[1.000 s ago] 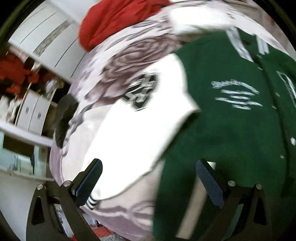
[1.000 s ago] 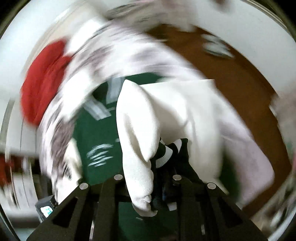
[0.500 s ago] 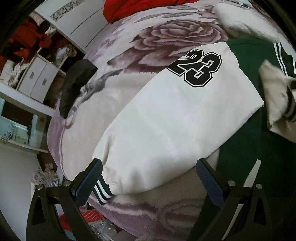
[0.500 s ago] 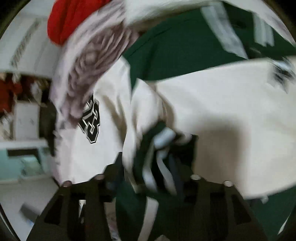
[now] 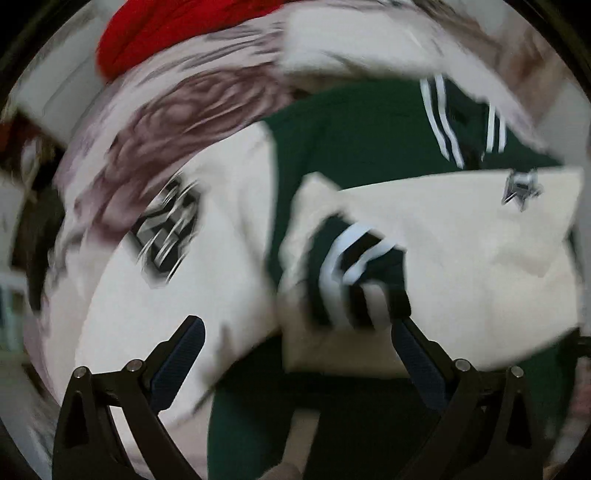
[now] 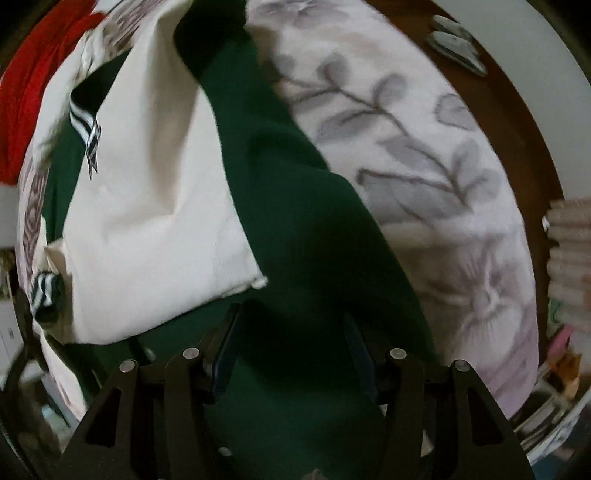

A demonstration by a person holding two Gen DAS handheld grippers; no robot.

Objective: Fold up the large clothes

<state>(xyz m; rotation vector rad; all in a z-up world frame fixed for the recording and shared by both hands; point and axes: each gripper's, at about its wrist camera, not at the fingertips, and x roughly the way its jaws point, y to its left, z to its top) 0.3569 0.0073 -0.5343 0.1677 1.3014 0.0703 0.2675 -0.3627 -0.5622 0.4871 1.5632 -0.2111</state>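
Observation:
A green varsity jacket with cream sleeves lies on the floral bedspread. One cream sleeve is folded across the green body, its striped green cuff near the middle. The other cream sleeve, with a black number patch, lies spread at left. My left gripper is open and empty, hovering above the cuff. My right gripper is open over the jacket's green side; the folded cream sleeve lies to its left.
A red garment lies at the far edge of the bed. The floral bedspread extends right of the jacket, with brown floor beyond and a stack of folded pink cloth at far right.
The right gripper has let go of the striped cuff and sleeve, leaving them folded over the jacket body, and moved to the jacket's green side. The left gripper swung right toward the cuff.

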